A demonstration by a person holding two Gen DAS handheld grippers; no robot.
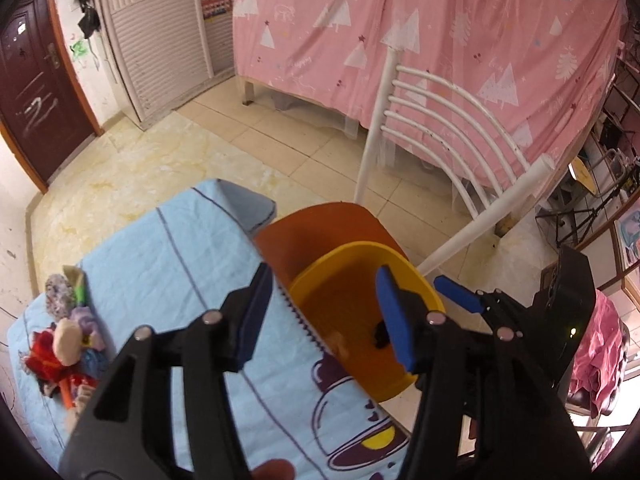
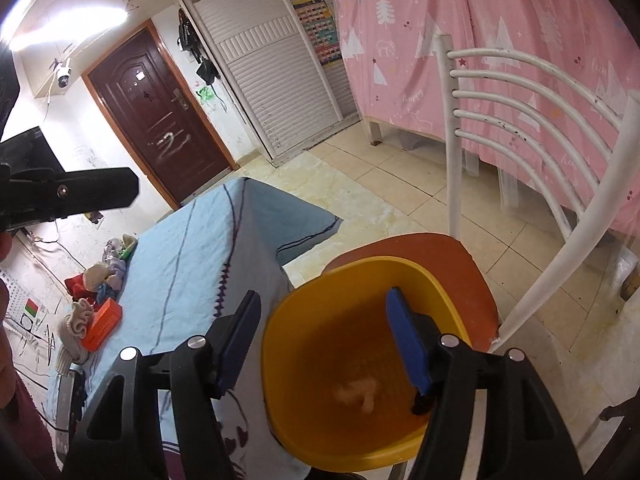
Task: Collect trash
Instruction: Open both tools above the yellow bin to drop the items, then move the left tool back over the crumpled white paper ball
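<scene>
Left gripper point(image 1: 326, 316): jaws apart, nothing between the blue pads; pointing down over the near rim of the bin.
Right gripper point(image 2: 326, 344): jaws apart, nothing clamped; tilted down into the mouth of the bin. In the left wrist view, one blue finger and black body just right of the left gripper's right pad point(image 1: 458, 294).
Yellow bin point(image 2: 420, 276): open-topped, standing on the chair seat; right pad of each gripper over its inside, left pad outside, over the cloth edge.
Pale scrap point(image 2: 356, 394): blurred, peach-coloured, inside the bin, below and between the right gripper's jaws; touching nothing of the gripper. Lying on the floor of the bin or not, cannot tell.
Dark scrap point(image 2: 422, 402): small, black, inside the bin just under the tip side of the right pad; contact with the pad cannot be told. Same dark bit beside the left gripper's right pad in the left wrist view point(image 1: 380, 336).
Chair seat point(image 2: 476, 276): orange-brown, under the bin, beyond both sets of jaws; white barred backrest point(image 2: 532, 120) further right.
Blue cloth point(image 1: 160, 264): covering the table left of the jaws, zigzag hem alongside the bin.
Toys and clutter point(image 1: 68, 340): well left of the left gripper, on the cloth.
Orange box point(image 2: 103, 322): left of the right gripper, on the cloth, beside a cream ruffled item point(image 2: 76, 326).
</scene>
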